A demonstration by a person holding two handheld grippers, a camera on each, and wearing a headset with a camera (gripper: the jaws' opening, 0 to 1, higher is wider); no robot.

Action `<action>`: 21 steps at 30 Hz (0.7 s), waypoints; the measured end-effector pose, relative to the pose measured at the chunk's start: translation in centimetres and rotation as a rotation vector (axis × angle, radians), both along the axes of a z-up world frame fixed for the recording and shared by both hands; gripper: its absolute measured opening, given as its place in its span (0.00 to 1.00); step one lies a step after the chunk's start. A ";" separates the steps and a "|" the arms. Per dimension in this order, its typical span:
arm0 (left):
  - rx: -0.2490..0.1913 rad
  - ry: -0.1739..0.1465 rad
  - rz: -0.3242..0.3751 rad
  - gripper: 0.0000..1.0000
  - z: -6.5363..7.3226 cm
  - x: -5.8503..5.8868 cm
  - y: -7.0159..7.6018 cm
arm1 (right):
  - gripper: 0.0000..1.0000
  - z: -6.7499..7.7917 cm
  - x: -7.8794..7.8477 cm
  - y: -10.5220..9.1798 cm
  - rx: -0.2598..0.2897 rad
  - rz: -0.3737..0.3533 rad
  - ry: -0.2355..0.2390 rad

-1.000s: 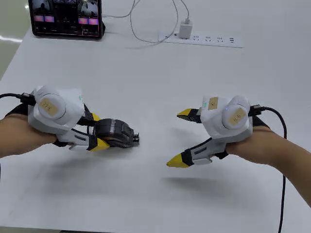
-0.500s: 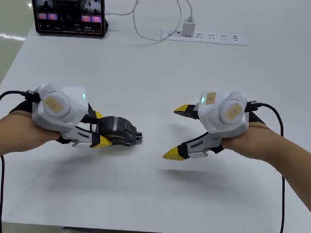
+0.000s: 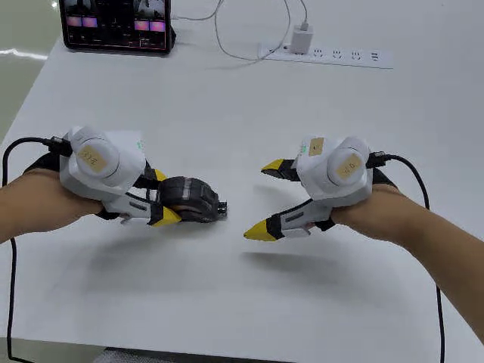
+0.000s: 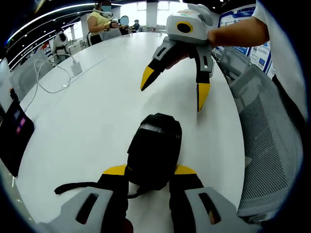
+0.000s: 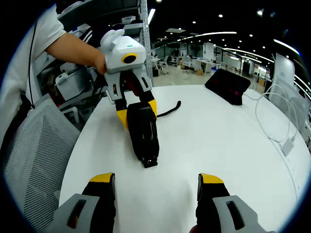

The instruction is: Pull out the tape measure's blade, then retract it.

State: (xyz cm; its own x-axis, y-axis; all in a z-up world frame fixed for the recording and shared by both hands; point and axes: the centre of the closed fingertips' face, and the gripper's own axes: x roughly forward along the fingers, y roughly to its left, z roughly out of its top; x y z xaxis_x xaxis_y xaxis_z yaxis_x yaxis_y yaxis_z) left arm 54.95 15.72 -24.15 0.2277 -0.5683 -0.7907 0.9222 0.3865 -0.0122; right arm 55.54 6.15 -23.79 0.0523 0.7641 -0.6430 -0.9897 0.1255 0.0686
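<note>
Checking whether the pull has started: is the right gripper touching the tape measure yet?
Apart. In the head view, bare white table lies between the right gripper's open yellow tips and the tape measure held by the left gripper.

Open-plan lab; desk rows (image 5: 194, 64), mesh chairs (image 4: 266, 158)

A dark lit-screen tablet (image 3: 117, 23) is standing at the white bench's (image 3: 227, 106) far left corner; a white power strip (image 3: 336, 55) carrying a white charger (image 3: 302, 38) is lying along the far edge.
</note>
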 end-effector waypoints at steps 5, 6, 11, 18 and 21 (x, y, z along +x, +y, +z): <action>-0.004 -0.002 0.007 0.27 0.0 0.0 0.0 | 0.63 -0.6 0.0 0.5 -0.005 0.012 0.001; -0.004 -0.002 0.007 0.27 0.0 0.0 0.0 | 0.61 -0.6 0.0 0.6 -0.005 0.015 -0.001; 0.004 -0.003 -0.001 0.27 0.0 -0.1 0.0 | 0.58 -1.0 0.0 1.0 -0.005 0.021 -0.002; -0.004 -0.003 0.003 0.27 0.0 -0.1 0.0 | 0.53 -1.3 0.0 1.9 0.005 0.033 0.000; -0.008 -0.003 0.005 0.27 0.0 -0.1 0.0 | 0.49 -1.4 0.0 2.4 0.010 0.039 0.001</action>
State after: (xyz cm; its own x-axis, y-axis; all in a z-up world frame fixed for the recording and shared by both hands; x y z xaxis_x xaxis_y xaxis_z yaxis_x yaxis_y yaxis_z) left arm 54.86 15.69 -24.18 0.2329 -0.5739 -0.7851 0.9203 0.3909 -0.0127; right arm 55.51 8.54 -25.15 0.0219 0.7720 -0.6352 -0.9937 0.0865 0.0709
